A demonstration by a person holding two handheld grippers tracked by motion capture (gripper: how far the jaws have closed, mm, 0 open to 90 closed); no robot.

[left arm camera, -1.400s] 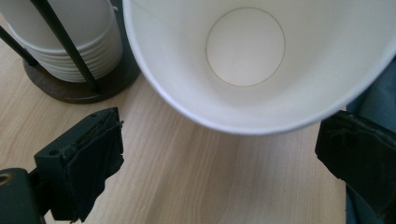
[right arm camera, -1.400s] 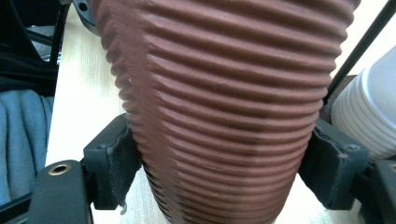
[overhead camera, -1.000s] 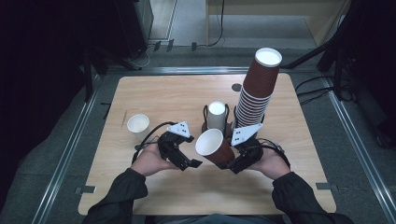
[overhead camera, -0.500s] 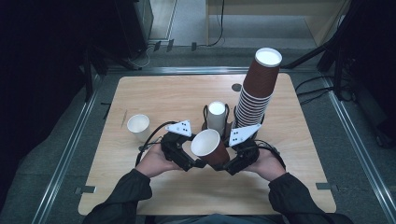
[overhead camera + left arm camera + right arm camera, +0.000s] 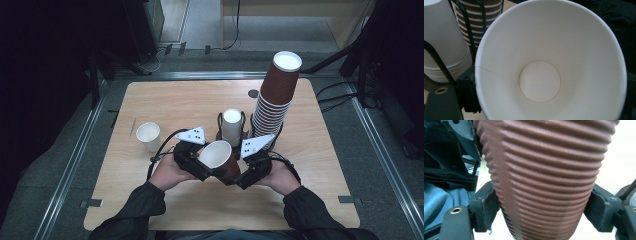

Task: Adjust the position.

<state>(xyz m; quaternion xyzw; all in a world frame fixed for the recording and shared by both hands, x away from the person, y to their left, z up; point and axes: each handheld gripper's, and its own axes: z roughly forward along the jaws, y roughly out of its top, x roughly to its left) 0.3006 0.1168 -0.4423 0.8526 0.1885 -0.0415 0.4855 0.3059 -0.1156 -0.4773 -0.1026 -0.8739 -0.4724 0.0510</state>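
A brown ribbed paper cup with a white inside is held tilted above the table's front middle. My right gripper is shut on its ribbed body, one pad pressing each side. My left gripper faces the cup's mouth; in the left gripper view I look straight into the white interior. Its jaws stand spread wide, one on each side of the rim, the left pad right against it.
A tall stack of brown cups leans at the back right. Next to it is a short stack of white cups in a black wire holder. A single white cup stands at the left of the wooden table.
Both grippers have come together. The right gripper carried the brown cup leftward, and the left gripper closed the gap until its jaws flank the cup's rim.
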